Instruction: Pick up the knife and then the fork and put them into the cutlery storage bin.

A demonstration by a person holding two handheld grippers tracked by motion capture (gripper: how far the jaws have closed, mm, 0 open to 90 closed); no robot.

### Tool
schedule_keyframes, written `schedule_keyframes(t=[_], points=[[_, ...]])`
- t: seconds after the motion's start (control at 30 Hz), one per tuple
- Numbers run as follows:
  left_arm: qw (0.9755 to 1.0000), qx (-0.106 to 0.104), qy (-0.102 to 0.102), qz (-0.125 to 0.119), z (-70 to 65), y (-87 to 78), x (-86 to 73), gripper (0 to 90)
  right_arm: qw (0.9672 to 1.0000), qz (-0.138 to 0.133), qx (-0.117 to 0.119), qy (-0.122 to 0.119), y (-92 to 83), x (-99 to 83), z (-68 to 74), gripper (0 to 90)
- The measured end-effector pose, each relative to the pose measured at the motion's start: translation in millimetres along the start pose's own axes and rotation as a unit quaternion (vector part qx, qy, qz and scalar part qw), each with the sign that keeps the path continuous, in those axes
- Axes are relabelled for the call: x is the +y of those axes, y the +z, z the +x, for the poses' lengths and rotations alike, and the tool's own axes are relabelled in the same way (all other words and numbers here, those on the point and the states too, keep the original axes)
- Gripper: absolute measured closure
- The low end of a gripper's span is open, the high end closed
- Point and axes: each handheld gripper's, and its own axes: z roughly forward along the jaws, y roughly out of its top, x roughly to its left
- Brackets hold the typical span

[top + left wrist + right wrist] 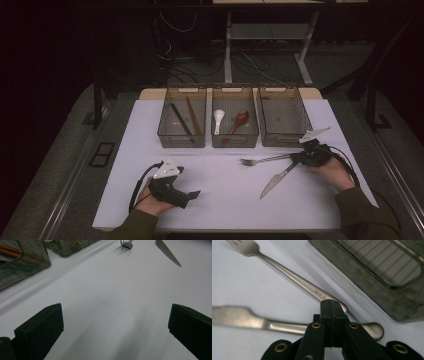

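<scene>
Right gripper (330,302) jaws are sitting fully closed with nothing between them, tips hovering over the fork (294,280) handle end, knife (249,321) lying just nearer. Left gripper (115,322) jaws are gaping wide over bare table (105,290) at near left, gripping nothing

fork handle (312,288): a small stamped mark sits near the end closest to the closed black jaws; its letters are too blurred to read
knife (249,320): no marking that can be read
bin beside the fork (387,290): no label that can be read
bins in the high view: no readable text or numbers
</scene>
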Motion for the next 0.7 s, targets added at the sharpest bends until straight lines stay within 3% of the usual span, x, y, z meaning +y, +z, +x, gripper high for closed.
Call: schedule_keyframes(t=[0.7], points=[[1.0, -0.002, 0.003, 0.003, -0.4, 0.8, 0.4, 0.0, 0.9993, 0.022, 0.027, -0.014, -20.5, -17.0, 6.6, 89.8]])
